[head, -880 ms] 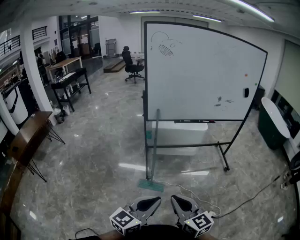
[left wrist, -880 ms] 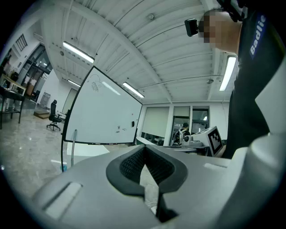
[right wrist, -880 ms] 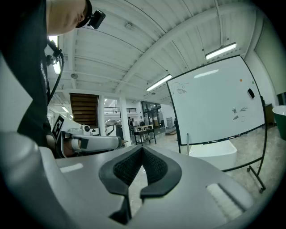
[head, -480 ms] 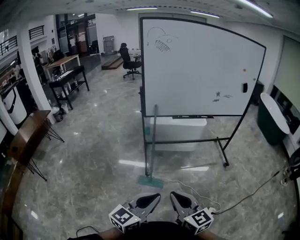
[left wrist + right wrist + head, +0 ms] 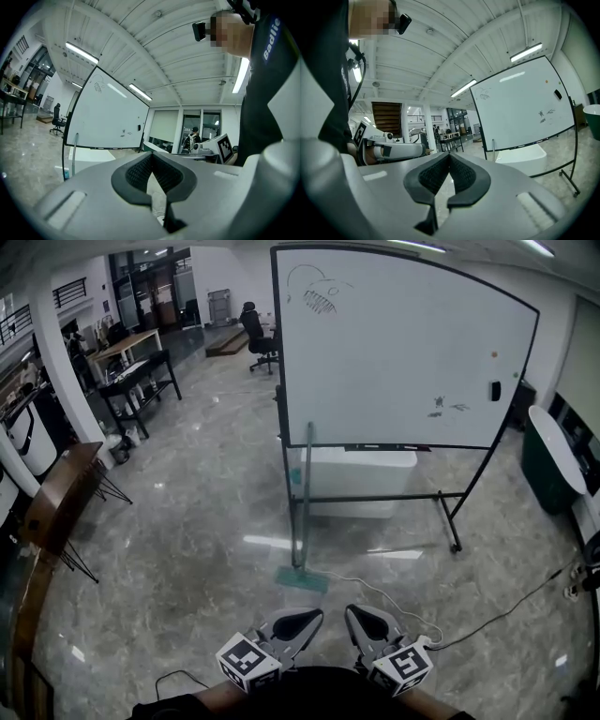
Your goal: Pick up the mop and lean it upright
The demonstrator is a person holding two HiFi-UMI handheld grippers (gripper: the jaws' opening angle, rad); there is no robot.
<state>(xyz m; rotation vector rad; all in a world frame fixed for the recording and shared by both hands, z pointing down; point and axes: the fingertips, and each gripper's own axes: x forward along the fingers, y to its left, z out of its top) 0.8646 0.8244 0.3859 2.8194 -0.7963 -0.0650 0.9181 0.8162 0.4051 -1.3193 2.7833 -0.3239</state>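
The mop stands upright, its grey handle (image 5: pixel 302 493) leaning against the whiteboard frame and its flat green head (image 5: pixel 302 579) on the floor. Both grippers are held close to my body at the bottom of the head view, well short of the mop. My left gripper (image 5: pixel 298 620) is shut with nothing in it, and so is my right gripper (image 5: pixel 366 620). In the left gripper view the jaws (image 5: pixel 151 157) meet at the tip, with the mop handle (image 5: pixel 75 150) far off at the left. The right gripper (image 5: pixel 449 157) also points level, and the handle (image 5: pixel 493 150) shows in front of the board.
A wheeled whiteboard (image 5: pixel 403 352) stands ahead with a white box (image 5: pixel 356 479) behind its lower bar. A cable (image 5: pixel 487 624) runs over the marble floor at the right. A wooden table (image 5: pixel 61 498) is at the left, with desks and a chair farther back.
The head view has shifted a little, so the whiteboard and mop sit slightly higher in the picture. The mop stays leaning and both grippers stay shut and low.
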